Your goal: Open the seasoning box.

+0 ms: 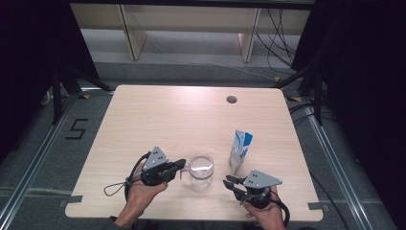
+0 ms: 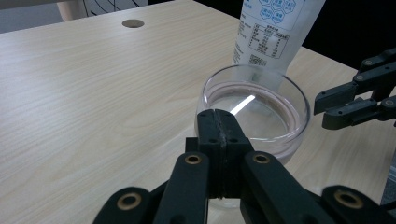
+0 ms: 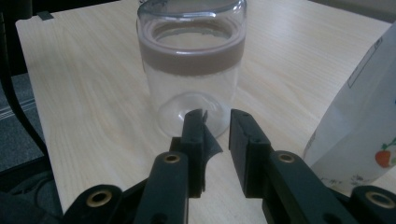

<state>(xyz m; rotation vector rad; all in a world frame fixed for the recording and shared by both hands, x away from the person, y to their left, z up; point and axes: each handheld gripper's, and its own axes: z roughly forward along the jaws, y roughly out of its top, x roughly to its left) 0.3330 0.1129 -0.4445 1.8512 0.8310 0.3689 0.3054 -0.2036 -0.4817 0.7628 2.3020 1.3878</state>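
Note:
A clear glass jar (image 1: 201, 171) with a pinkish band stands upright near the table's front edge. My left gripper (image 1: 181, 165) is shut, and its tips (image 2: 218, 114) rest against the jar's near rim (image 2: 254, 112). Whether anything thin sits between its jaws I cannot tell. My right gripper (image 1: 229, 181) lies to the jar's right. In the right gripper view it (image 3: 217, 116) points at the foot of the jar (image 3: 191, 60), its jaws a narrow gap apart with nothing between them. A white and blue carton (image 1: 241, 149) stands upright just behind it, close to the jar.
The light wooden table (image 1: 158, 120) has a round cable hole (image 1: 231, 99) at its far right. The front edge runs just under both hands. Grey floor with cables and dark stands surrounds the table.

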